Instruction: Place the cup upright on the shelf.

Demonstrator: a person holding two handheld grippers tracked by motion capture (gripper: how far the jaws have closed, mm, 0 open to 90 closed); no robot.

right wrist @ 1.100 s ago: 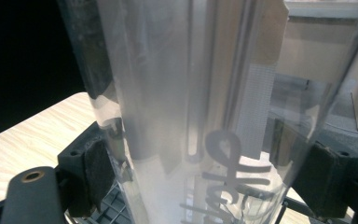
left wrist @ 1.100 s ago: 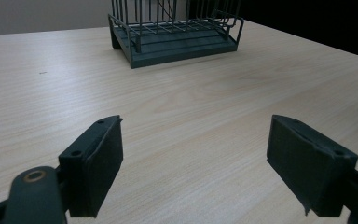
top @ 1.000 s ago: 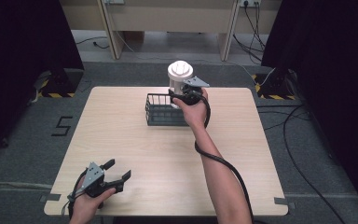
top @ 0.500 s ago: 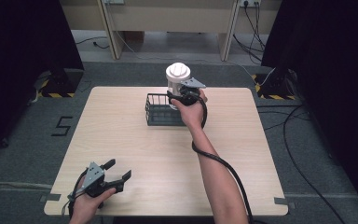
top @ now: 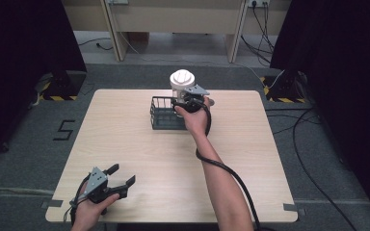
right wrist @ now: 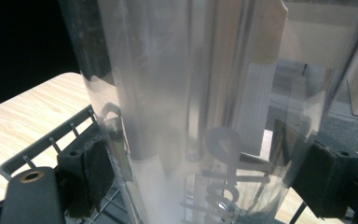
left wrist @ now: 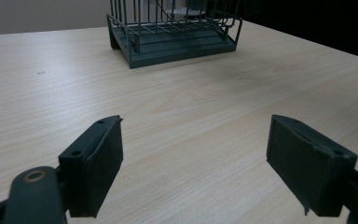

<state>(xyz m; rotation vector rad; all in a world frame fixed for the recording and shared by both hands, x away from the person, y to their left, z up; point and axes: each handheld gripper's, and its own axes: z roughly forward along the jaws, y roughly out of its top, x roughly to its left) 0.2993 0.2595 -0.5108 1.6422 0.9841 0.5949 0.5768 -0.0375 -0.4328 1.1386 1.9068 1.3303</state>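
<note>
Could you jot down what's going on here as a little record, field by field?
Surface: wooden table
Held item: clear container with white lid
Right gripper: jaws closed on the container's sides, above the basket
Basket: dark wire basket, far middle of the table
Left gripper: jaws apart, holding nothing, near edge

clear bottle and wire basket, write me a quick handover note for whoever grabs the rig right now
Right gripper: shut on the clear bottle with the white cap, holding it upright at the basket's far right corner.
Left gripper: open, holding nothing, near the table's front left corner.
Wire basket: standing at the far middle of the table; the part of its floor seen from the left gripper view is bare.
Done: bottle gripped and brought to the basket.
Left: probably set it inside and release. Whether its base is already in the basket cannot be told.
</note>
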